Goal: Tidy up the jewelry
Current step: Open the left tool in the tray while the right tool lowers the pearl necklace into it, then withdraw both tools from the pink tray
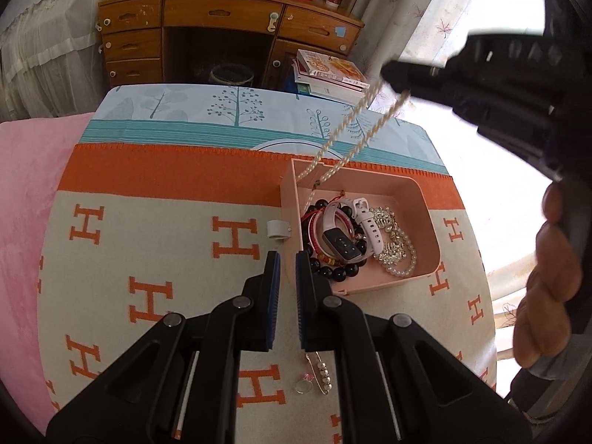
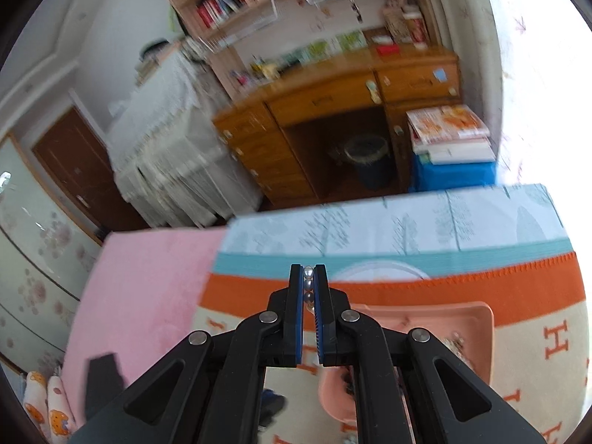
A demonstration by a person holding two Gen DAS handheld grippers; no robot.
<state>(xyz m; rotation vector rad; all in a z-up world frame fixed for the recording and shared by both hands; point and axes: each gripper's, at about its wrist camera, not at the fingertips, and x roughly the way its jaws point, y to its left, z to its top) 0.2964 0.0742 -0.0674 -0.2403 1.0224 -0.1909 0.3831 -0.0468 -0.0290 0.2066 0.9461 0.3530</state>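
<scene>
A pink open box (image 1: 431, 222) sits on the H-patterned cloth (image 1: 166, 244). It holds a black bead bracelet (image 1: 340, 272), a smart band (image 1: 342, 246), a white strap (image 1: 370, 227), sparkly pieces (image 1: 390, 236) and a pearl bracelet (image 1: 405, 264). My right gripper (image 1: 388, 72) hovers above the box, shut on a pearl necklace (image 1: 355, 125). The necklace's loop hangs down into the box's far left corner, and pearls show between the fingertips (image 2: 308, 277). My left gripper (image 1: 288, 259) is shut at the box's near left corner, with nothing visibly between its fingers.
On the cloth lie a small white ring (image 1: 277, 229), a beaded safety pin (image 1: 321, 373) and a clear ring (image 1: 302, 386). A person's hand (image 1: 544, 281) is at the right. A pink blanket (image 1: 26, 203) lies at the left. Beyond are a wooden desk (image 1: 222, 11) and stacked books (image 1: 333, 74).
</scene>
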